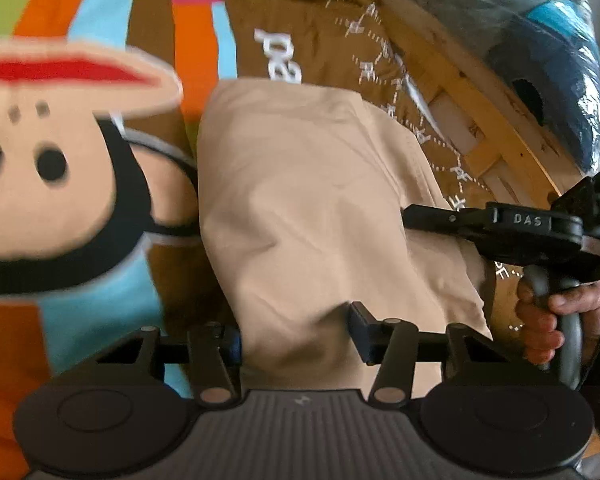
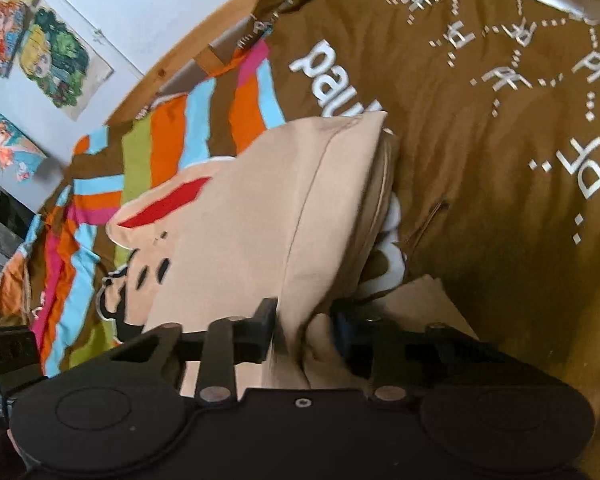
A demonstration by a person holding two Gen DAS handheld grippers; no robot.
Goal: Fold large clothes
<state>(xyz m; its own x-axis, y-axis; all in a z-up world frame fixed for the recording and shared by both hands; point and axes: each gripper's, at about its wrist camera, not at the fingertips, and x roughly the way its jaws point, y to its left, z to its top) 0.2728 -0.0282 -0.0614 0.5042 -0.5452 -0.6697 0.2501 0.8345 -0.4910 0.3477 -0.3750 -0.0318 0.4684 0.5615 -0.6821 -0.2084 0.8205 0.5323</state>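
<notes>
From my left wrist camera, the left tongs (image 1: 296, 332) are parted about halfway with the near edge of the beige garment (image 1: 312, 200) bunched between the fingers, cloth pressed against both pads. The garment lies in a long folded band running away from me over the brown printed bedspread (image 1: 320, 44). Only this view shows the right tongs (image 1: 410, 214) from the side, reaching in from the right with their tip on the garment's right edge, a hand (image 1: 540, 320) wrapped round the grey grip, and a wooden bed frame (image 1: 472, 92) with a plastic-wrapped bundle (image 1: 548, 48) far right.

My right wrist camera shows the right tongs (image 2: 304, 324) narrowed to a small gap, pinching a raised fold of the beige garment (image 2: 268, 208), which stands up as a ridge. Only here I see the wall with colourful pictures (image 2: 52, 60) far left, and the bedspread's (image 2: 480, 152) striped part with the cartoon monkey face (image 2: 156, 220) beside the garment.
</notes>
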